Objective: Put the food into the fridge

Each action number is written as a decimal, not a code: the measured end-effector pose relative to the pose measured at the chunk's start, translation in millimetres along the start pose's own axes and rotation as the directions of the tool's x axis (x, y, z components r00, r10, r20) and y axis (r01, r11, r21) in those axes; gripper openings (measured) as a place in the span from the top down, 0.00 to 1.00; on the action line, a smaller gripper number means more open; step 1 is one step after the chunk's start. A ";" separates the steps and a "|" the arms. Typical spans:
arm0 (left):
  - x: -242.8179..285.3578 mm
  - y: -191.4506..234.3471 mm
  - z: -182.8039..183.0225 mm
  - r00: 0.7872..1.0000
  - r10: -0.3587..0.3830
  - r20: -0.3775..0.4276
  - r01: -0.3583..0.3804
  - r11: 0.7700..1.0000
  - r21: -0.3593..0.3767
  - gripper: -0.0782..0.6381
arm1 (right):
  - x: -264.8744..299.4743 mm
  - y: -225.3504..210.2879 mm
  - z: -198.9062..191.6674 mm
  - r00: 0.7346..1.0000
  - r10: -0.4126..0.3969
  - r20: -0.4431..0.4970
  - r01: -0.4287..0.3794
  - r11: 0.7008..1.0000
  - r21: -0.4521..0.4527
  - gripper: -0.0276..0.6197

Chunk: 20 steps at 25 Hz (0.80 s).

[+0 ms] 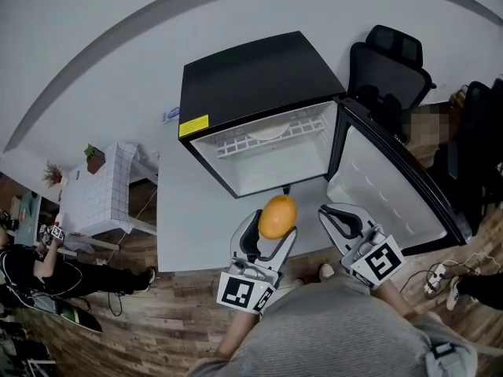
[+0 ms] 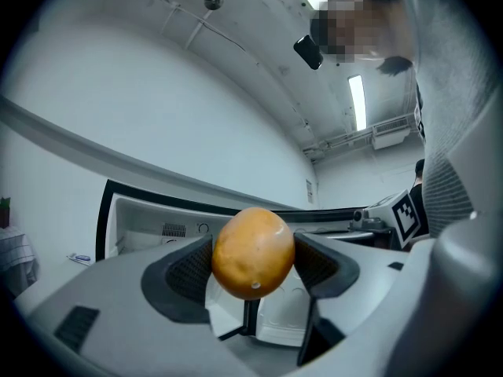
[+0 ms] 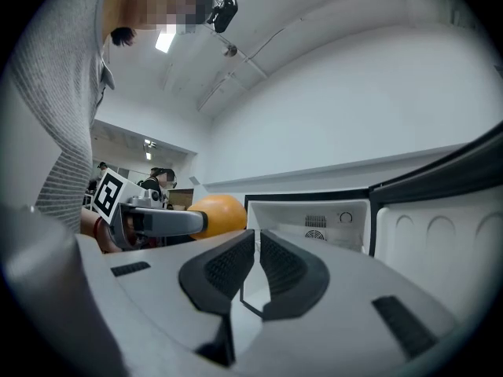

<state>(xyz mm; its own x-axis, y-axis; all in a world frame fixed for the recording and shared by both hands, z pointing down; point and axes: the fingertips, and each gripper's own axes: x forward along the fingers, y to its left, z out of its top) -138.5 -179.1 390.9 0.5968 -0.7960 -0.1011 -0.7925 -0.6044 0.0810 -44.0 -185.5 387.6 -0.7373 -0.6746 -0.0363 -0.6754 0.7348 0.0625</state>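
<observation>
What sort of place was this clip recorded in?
Likely an office or lab room, not a home kitchen: a small black fridge stands open, an office chair sits beside it, and strip lights run overhead.

Bright, even indoor light from long white ceiling strip lamps [image 2: 357, 100]; strong fisheye bending, dark vignetted corners.

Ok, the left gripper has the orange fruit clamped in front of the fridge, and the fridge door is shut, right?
Not quite. The fridge door is open, swung out to the right with the white inside of the fridge exposed, as the head view shows. The rest holds: the left gripper has the orange fruit clamped in front of the fridge.
</observation>
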 end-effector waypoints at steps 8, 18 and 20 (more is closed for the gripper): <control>29.9 27.4 -9.4 0.999 0.034 -0.033 -0.031 0.995 0.098 0.43 | 6.3 -9.2 -11.3 0.999 0.030 -0.018 -0.030 1.000 -0.006 0.94; 64.9 75.5 -16.2 0.995 0.071 -0.063 -0.060 0.984 0.168 0.43 | 32.4 -22.3 -38.6 0.994 0.045 -0.096 -0.047 0.999 -0.021 0.94; 70.4 84.5 -16.2 0.994 0.080 -0.069 -0.066 0.982 0.178 0.43 | 41.2 -17.4 -41.4 0.991 0.084 -0.103 -0.088 0.995 -0.036 0.94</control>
<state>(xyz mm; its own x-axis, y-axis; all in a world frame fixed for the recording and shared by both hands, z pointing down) -161.4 -286.8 406.7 0.5388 -0.8421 -0.0255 -0.8401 -0.5348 -0.0908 -62.0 -229.0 426.4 -0.7860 -0.6141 0.0717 -0.6068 0.7884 0.1008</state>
